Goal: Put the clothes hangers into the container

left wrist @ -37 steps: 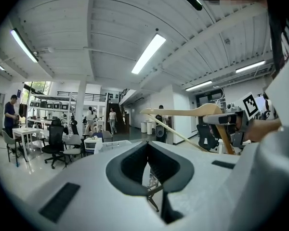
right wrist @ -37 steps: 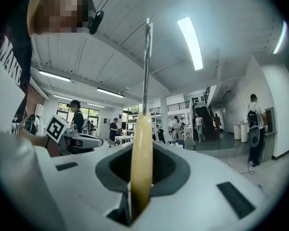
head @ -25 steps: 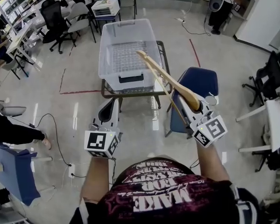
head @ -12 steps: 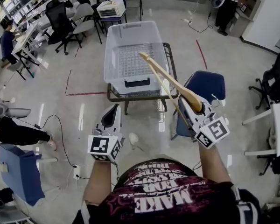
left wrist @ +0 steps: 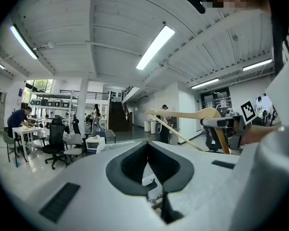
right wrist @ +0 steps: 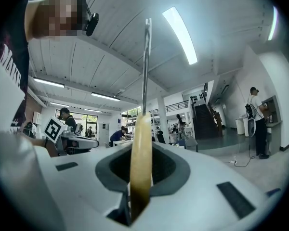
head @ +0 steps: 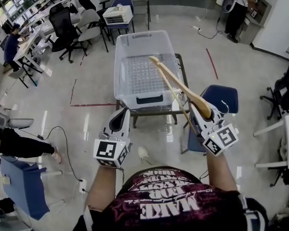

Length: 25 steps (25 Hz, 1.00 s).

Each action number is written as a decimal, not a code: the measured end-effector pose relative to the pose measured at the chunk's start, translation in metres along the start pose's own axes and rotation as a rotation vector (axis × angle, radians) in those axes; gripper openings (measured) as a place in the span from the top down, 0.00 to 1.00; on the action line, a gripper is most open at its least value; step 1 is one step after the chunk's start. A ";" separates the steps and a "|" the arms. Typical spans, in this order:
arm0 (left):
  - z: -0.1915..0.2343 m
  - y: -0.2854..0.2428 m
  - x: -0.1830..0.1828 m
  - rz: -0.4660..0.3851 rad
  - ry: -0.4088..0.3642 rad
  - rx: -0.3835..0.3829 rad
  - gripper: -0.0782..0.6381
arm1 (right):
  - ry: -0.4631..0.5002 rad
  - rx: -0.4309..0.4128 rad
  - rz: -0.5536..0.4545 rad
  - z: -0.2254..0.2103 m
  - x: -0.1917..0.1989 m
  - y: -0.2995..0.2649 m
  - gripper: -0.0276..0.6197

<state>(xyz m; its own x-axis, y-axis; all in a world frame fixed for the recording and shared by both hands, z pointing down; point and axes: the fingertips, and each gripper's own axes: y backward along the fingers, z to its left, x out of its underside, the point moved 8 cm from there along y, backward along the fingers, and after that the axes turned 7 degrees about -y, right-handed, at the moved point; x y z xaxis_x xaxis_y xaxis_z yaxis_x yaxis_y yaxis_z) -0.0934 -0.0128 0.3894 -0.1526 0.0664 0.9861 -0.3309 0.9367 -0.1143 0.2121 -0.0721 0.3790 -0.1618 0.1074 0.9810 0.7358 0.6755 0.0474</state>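
A wooden clothes hanger (head: 178, 83) with a metal hook is clamped in my right gripper (head: 205, 113), which is shut on its thick middle. The hanger's far arm reaches out over the clear plastic container (head: 120, 61), which stands on a small low table (head: 179, 107) ahead. In the right gripper view the hanger (right wrist: 140, 162) stands edge-on between the jaws of the right gripper (right wrist: 135, 196), hook (right wrist: 146, 66) pointing up. My left gripper (head: 121, 115) is shut and empty, short of the table. The left gripper view shows the left gripper (left wrist: 148, 150) and the hanger (left wrist: 183, 114) off to its right.
A blue chair (head: 221, 97) stands just right of the table, under my right hand. Office chairs (head: 67, 23) and desks fill the far left. A person (head: 12, 141) sits at the left edge, near a floor cable (head: 62, 143). Something small and white (head: 142, 153) shows on the floor below me.
Both grippers have moved forward toward the container, the hanger still held. The container and table now sit closer and more centred in the head view.
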 end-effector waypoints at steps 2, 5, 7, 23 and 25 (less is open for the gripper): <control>0.014 -0.006 0.003 0.011 0.001 -0.011 0.88 | -0.004 -0.002 -0.003 -0.004 0.000 -0.015 0.87; 0.031 -0.015 0.004 0.017 0.008 -0.026 0.88 | -0.006 -0.008 0.004 -0.010 0.000 -0.036 0.87; 0.042 -0.020 0.005 0.018 0.014 -0.029 0.88 | -0.008 -0.008 0.011 -0.012 0.002 -0.048 0.87; 0.121 -0.079 0.005 -0.004 -0.004 0.015 0.88 | 0.020 0.043 0.012 -0.024 -0.007 -0.133 0.87; 0.134 -0.083 0.003 -0.009 -0.015 0.016 0.88 | 0.025 0.048 0.010 -0.024 -0.010 -0.147 0.87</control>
<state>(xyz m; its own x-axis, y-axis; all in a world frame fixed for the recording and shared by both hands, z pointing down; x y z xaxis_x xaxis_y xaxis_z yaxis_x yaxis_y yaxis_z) -0.1912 -0.1368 0.3858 -0.1635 0.0529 0.9851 -0.3476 0.9315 -0.1077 0.1211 -0.1897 0.3667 -0.1373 0.0967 0.9858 0.7051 0.7085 0.0287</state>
